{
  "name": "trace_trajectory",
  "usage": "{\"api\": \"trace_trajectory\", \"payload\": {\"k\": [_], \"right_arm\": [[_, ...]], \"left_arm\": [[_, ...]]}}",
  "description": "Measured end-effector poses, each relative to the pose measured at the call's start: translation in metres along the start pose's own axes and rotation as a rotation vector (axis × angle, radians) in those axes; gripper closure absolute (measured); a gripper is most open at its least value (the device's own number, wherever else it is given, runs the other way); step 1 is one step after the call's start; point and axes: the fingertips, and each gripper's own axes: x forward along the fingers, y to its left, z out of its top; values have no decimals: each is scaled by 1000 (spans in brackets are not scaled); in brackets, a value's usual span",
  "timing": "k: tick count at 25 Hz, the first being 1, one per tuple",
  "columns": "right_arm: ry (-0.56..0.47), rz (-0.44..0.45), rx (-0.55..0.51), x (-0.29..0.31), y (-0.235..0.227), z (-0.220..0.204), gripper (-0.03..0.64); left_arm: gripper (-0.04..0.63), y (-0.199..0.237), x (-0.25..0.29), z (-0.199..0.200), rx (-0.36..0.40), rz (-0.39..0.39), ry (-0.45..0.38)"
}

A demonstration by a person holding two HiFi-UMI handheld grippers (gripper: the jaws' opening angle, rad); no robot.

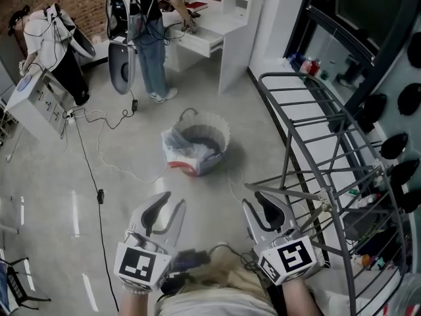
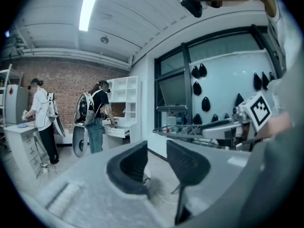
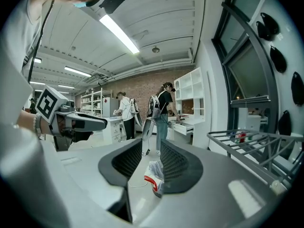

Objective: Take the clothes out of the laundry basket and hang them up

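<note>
Holding both tools low on the near side of the laundry basket (image 1: 204,118), we have neither one on anything. Our left tool (image 1: 170,206) is released, its dark pads parted with only floor showing in the gap. Our right tool (image 1: 258,205) is released as well, and through its gap we see the basket well ahead, untouched. The basket stands on the floor (image 1: 59,196), white-rimmed with a red band low on its side, and the clothes (image 1: 200,140) lie dark inside it. Right of the basket stands the grey wire drying rack (image 1: 316,143). Beyond the basket two people stand, one at a white worktop (image 1: 207,35). Left of the basket a black cable (image 1: 100,196) runs over the floor. The only markings we can make out are the black-and-white square markers (image 1: 141,263) on each tool's cube. The labels on the bottles (image 1: 306,64), beyond the basket and to its right, are too small to read.
</note>
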Motion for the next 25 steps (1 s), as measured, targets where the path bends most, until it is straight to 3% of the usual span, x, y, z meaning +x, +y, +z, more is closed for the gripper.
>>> {"api": "trace_trajectory", "payload": {"k": [11, 25], "right_arm": [[-14, 19, 9, 27, -3, 1, 509], [11, 67, 46, 149, -64, 6, 509]], "left_arm": [[481, 28, 7, -3, 9, 35, 2], [481, 108, 108, 6, 7, 58, 39]]}}
